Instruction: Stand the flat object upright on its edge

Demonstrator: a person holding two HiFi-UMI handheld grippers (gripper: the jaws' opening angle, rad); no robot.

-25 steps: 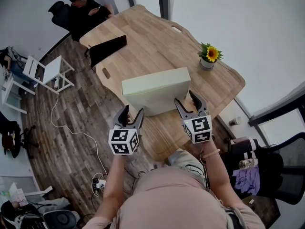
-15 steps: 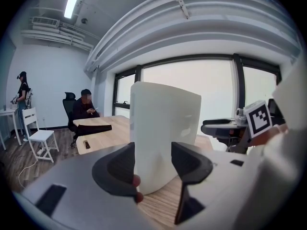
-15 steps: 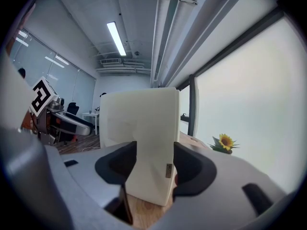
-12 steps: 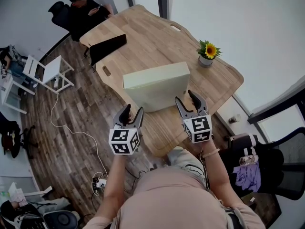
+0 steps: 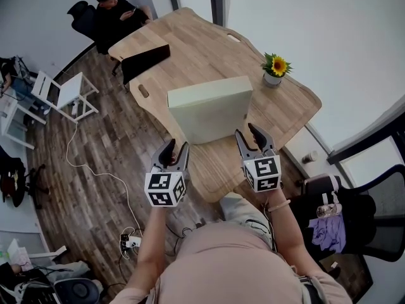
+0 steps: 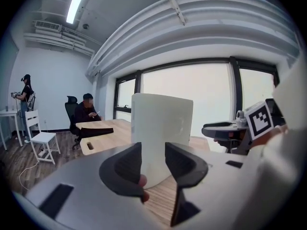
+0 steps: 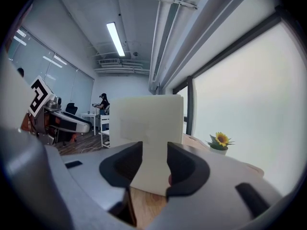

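Both grippers have drawn back toward the person since the earlier frame, and the flat object [image 5: 212, 109] now sits further from them, standing alone on its lower edge on the wooden surface [image 5: 190, 49].

The left gripper [image 5: 176, 148] and right gripper [image 5: 249, 135] hover at 6 o'clock of the object, apart from it. Their fingers [image 6: 125, 169] have just been narrowing and are part-way spread, with nothing between them; the object only shows beyond the gap.

Nothing props the object, and it rests on a narrow edge. A knock from either gripper, or a jolt to the surface, would probably tip it flat again. If it falls toward 12 o'clock it may strike the sunflower pot [image 5: 276, 71], near at its 2 o'clock. If it falls toward 6 o'clock it lands close to the surface's near rim.
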